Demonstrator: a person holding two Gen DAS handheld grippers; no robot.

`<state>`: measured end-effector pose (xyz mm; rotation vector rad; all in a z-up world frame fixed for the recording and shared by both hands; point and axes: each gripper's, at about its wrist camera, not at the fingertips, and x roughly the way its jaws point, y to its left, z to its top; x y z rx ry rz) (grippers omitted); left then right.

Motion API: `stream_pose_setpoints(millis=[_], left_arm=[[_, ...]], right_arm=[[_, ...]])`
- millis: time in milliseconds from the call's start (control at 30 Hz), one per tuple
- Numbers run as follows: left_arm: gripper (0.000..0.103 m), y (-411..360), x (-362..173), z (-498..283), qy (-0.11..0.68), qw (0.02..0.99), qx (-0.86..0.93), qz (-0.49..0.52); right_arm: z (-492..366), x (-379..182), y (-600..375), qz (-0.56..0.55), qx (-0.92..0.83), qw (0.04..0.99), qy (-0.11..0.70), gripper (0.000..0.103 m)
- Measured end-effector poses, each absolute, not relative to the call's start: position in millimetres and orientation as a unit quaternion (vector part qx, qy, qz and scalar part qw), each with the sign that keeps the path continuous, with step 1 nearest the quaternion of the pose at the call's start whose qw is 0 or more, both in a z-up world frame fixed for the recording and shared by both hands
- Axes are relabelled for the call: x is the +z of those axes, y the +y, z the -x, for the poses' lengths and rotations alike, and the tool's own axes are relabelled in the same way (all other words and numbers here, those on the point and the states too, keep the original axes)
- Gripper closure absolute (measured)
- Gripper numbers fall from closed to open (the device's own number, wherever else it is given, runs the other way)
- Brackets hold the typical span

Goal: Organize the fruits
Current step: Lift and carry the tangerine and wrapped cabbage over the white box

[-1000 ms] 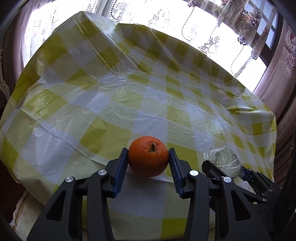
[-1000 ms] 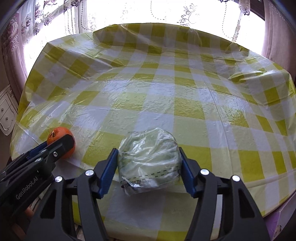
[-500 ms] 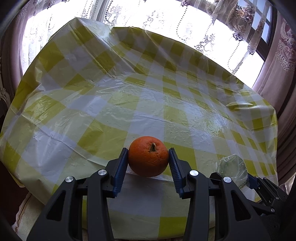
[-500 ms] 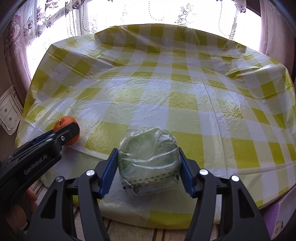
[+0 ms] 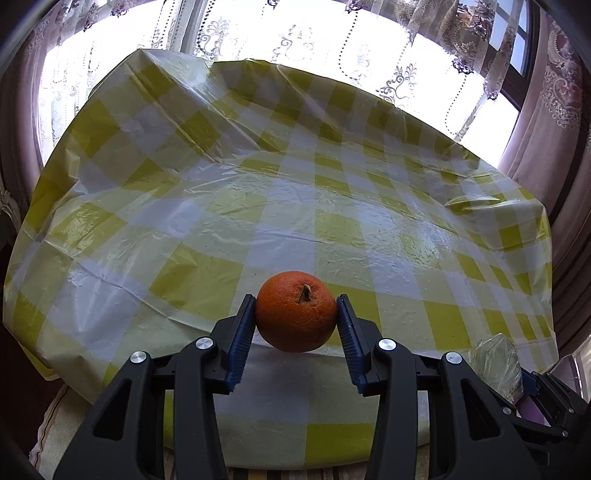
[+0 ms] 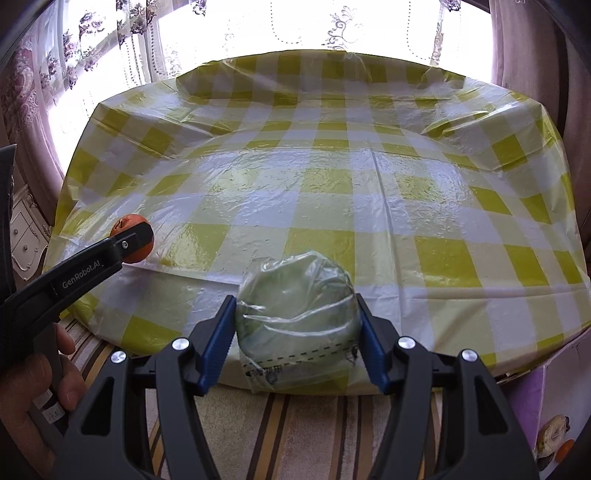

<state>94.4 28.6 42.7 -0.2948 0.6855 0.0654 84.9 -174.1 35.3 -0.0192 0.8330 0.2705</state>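
An orange [image 5: 296,311] with a short stem sits between the blue pads of my left gripper [image 5: 295,317], which is shut on it just above the near edge of the table. In the right wrist view the same orange [image 6: 129,227] shows at the left, behind the left gripper's black finger [image 6: 92,262]. My right gripper [image 6: 297,325] is shut on a round green fruit wrapped in clear plastic [image 6: 297,314], held over the table's front edge. That wrapped fruit [image 5: 496,360] peeks in at the lower right of the left wrist view.
A round table under a yellow-and-white checked plastic cloth [image 6: 332,177] fills both views, with curtained windows [image 6: 295,26] behind. A striped rug [image 6: 295,435] lies below the front edge. A purple box [image 6: 554,424] stands at lower right. A person's hand [image 6: 33,387] grips the left tool.
The right gripper with the wrapped fruit has drawn back toward the table's front edge and away from the left gripper. The left gripper holds the orange in much the same place.
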Motion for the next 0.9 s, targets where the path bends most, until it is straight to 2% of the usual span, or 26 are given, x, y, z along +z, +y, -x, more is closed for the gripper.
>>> stream_pose_setpoints(millis=[400, 900], left_arm=[[0.061, 1.8, 50.5, -86.9, 0.336, 0.933, 0.003, 0.126], [0.061, -77.2, 58.8, -78.0, 0.335, 0.937, -0.074, 0.069]], right_arm=[[-64.0, 43.8, -209.0, -0.016, 0.121, 0.911, 0.395, 0.041], [-37.0, 58.7, -286.5, -0.068, 0.076, 0.919, 0.381, 0.041]])
